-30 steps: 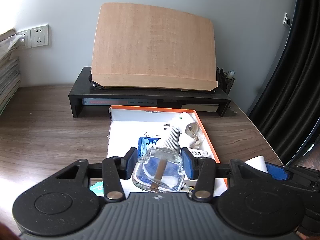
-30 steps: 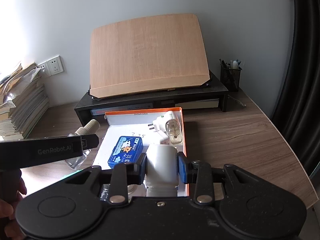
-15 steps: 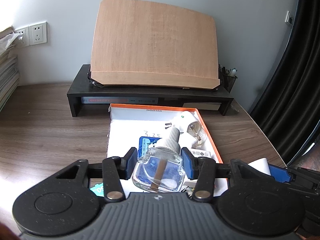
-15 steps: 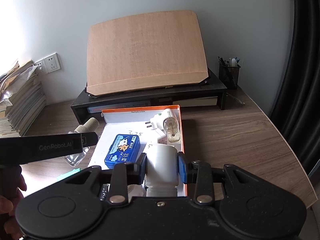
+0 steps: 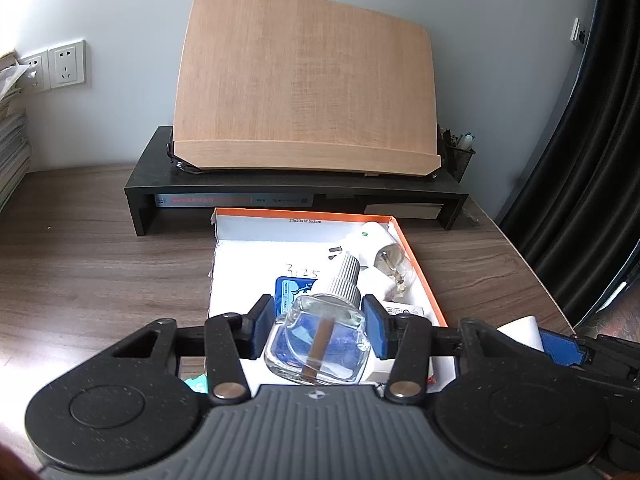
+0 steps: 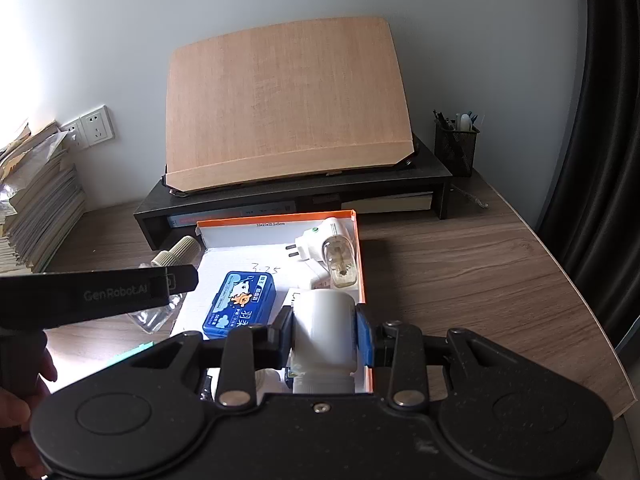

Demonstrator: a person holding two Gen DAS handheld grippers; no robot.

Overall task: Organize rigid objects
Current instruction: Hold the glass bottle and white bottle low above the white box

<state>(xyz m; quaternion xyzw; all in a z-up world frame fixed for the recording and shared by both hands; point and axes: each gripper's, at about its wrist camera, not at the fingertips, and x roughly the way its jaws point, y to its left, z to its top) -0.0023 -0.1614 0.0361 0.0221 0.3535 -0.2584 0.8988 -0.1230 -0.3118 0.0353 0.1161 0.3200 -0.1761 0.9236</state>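
Observation:
My left gripper [image 5: 318, 322] is shut on a clear glass bottle [image 5: 318, 346] with a ribbed beige cap and a brown wick, held above the near end of an orange-rimmed white box [image 5: 416, 260]. My right gripper [image 6: 324, 330] is shut on a white plastic bottle [image 6: 324, 328], held over the box's near right corner [image 6: 362, 264]. In the box lie a blue tin [image 6: 242, 300] and a white plug-in device [image 6: 324, 244] with a clear vial. The left gripper body [image 6: 96, 294] crosses the right wrist view, the glass bottle's cap [image 6: 176, 252] showing behind it.
A black monitor riser [image 5: 296, 188] carrying a tilted wooden board [image 5: 304, 92] stands behind the box. A mesh pen holder [image 6: 456, 148] is at the back right, stacked papers [image 6: 36, 208] at the left, black curtains [image 5: 592, 160] at the right. The desk's right edge is near.
The left gripper has drifted slightly left and forward with the glass bottle. The right gripper has shifted a little with the white bottle; both grips are unchanged.

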